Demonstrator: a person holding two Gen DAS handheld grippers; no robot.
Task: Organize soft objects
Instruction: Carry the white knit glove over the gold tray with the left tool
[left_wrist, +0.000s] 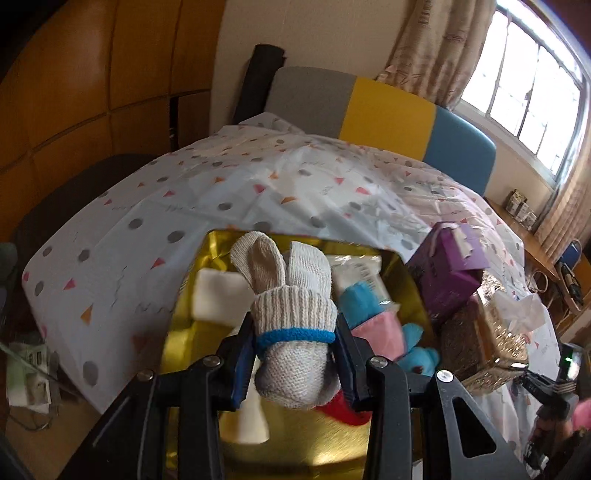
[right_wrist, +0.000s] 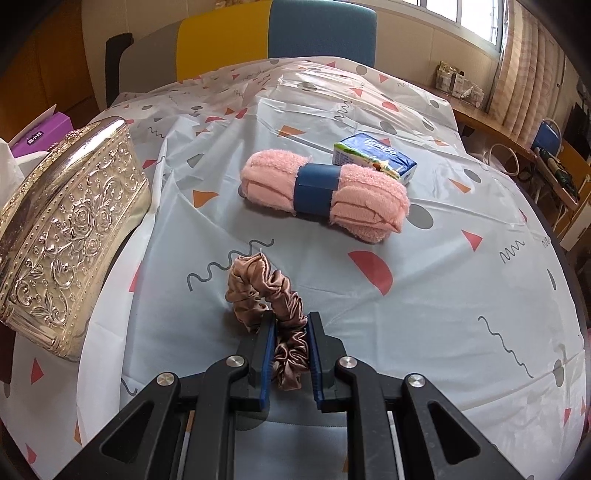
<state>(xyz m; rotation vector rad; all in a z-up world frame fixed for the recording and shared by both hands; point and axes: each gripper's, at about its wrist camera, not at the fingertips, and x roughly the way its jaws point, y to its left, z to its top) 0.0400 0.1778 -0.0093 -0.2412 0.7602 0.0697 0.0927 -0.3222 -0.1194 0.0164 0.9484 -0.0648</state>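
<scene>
Your left tongs (left_wrist: 295, 363) are closed on a rolled pair of cream knitted socks bound with a blue elastic band (left_wrist: 293, 314); the blue pads press its sides near the band, and the bundle hangs in the lower centre of the left wrist view, above a shiny gold box (left_wrist: 184, 332). Inside that box you can see a white folded cloth (left_wrist: 214, 299) at the left, a blue soft piece (left_wrist: 360, 301) and a pink soft piece (left_wrist: 380, 332) at the right, and something red (left_wrist: 343, 408) showing just beneath the socks. To the right of the gold box stands a purple cardboard box (left_wrist: 448, 273), and below it an ornate silver embossed tissue box (left_wrist: 484, 339) with white tissue poking out.

Your right tongs (right_wrist: 291, 350) are nearly shut on a dusty-pink satin scrunchie (right_wrist: 266, 295); the near part of the loop is pinched between the blue pads, while the rest curls forward onto the patterned plastic cloth on the tabletop (right_wrist: 443, 295). Beyond it, in the middle of the right wrist view, lies a rolled pink fluffy towel with a dark blue paper band (right_wrist: 321, 194), and just beside its far end a small blue pack of paper tissues (right_wrist: 375, 157). The silver tissue box fills the left edge of that view, with the purple box behind it.
</scene>
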